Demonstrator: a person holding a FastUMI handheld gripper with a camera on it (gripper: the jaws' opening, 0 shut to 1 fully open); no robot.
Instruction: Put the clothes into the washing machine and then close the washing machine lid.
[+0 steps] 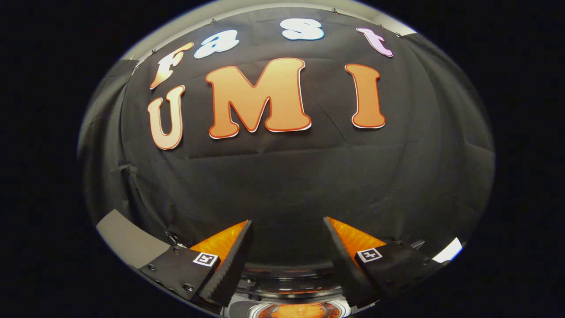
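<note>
Hand-held gripper (288,225) agape; serrated fingers (229,269) bare

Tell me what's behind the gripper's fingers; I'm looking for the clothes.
Behind the open gripper hangs the black cloth wall. Low between the fingers, part of a shiny round rim shows. No clothes visible.

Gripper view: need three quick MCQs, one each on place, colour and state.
1. What lies straight beyond the jaws?
A) creased black cloth wall
B) heap of clothes
C) a person's hand

2. What colour is the flat matte panel beside the left finger?
A) red
B) grey
C) green

3. The gripper jaws are:
A) shut on a shirt
B) shut, empty
C) open, empty

Answers:
1. A, the cloth spans everything ahead.
2. B, the panel is plain grey.
3. C, a wide gap separates them, with only wall behind it.
</note>
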